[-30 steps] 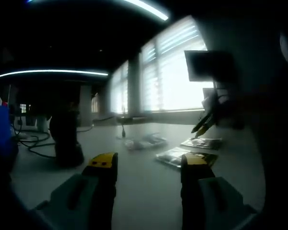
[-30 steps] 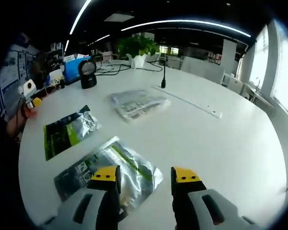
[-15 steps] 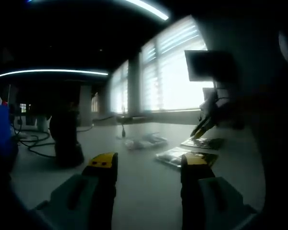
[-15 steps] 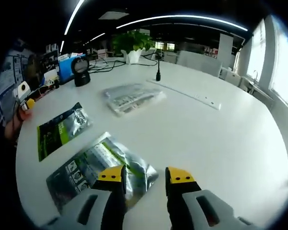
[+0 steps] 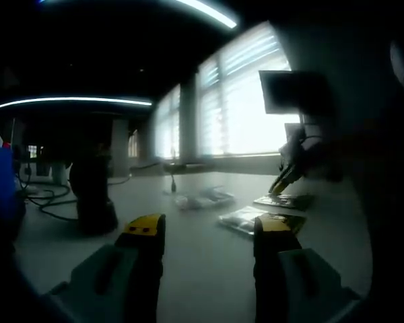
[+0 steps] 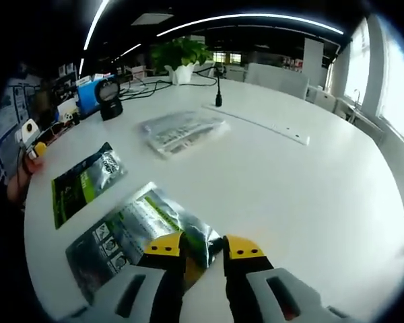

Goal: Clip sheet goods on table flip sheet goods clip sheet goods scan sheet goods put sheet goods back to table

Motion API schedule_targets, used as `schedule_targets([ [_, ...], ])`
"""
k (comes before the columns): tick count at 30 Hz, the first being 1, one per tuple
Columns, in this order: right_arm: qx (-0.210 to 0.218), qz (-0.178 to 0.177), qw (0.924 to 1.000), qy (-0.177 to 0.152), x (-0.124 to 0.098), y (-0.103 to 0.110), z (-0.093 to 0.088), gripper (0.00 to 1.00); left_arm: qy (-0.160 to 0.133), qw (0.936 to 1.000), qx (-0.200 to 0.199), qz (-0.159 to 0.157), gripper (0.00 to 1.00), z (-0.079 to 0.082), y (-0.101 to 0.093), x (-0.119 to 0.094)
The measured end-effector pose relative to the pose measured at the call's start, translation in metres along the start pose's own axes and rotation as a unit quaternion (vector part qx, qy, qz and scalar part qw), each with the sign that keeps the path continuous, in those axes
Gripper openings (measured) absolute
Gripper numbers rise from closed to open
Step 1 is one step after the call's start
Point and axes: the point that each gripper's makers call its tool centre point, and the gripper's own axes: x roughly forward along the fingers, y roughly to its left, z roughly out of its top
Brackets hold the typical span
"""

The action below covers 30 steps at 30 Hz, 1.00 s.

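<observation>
Glossy crinkled foil pouch (image 6: 131, 232) on smooth matt white table (image 6: 289, 195).

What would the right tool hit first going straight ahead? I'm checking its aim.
Probably the silver pouch: the right tool sits at its near corner, jaws nearly closed around the edge, though contact is unclear.

We can read no text: the print on the foil pouches (image 6: 131, 232) is too blurred for us.
</observation>
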Motion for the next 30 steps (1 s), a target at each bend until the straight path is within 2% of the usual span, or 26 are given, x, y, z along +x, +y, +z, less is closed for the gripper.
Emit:
schedule_targets([
  [5, 0.003, -0.003, 1.0000, 0.003, 0.000, 0.001, -0.001, 0.16, -0.001, 1.0000, 0.000, -0.001, 0.46, 0.000, 0.000, 0.000],
  [16, -0.004, -0.012, 0.9999, 0.008, 0.002, -0.005, 0.003, 0.00, -0.002, 1.0000, 0.001, -0.001, 0.46, 0.001, 0.000, 0.000],
  [19, 0.011, -0.013, 0.9998, 0.008, 0.001, -0.008, 0.003, 0.00, -0.002, 1.0000, 0.001, -0.001, 0.46, 0.001, 0.000, 0.000],
  [23, 0.062, -0.006, 0.9980, 0.001, 0.000, -0.010, 0.001, 0.00, -0.002, 1.0000, 0.001, -0.001, 0.46, 0.001, 0.000, 0.000],
  [27, 0.135, -0.001, 0.9909, -0.004, 0.000, -0.012, 0.000, 0.00, -0.002, 1.0000, 0.001, 0.000, 0.46, 0.001, -0.001, -0.001],
  [28, 0.142, -0.003, 0.9898, -0.007, -0.001, -0.012, -0.001, 0.00, -0.002, 1.0000, 0.001, 0.000, 0.46, 0.001, -0.001, -0.001],
  [30, 0.130, -0.005, 0.9915, -0.011, -0.003, -0.008, -0.002, 0.00, -0.001, 1.0000, 0.001, 0.000, 0.46, 0.001, -0.001, -0.001],
])
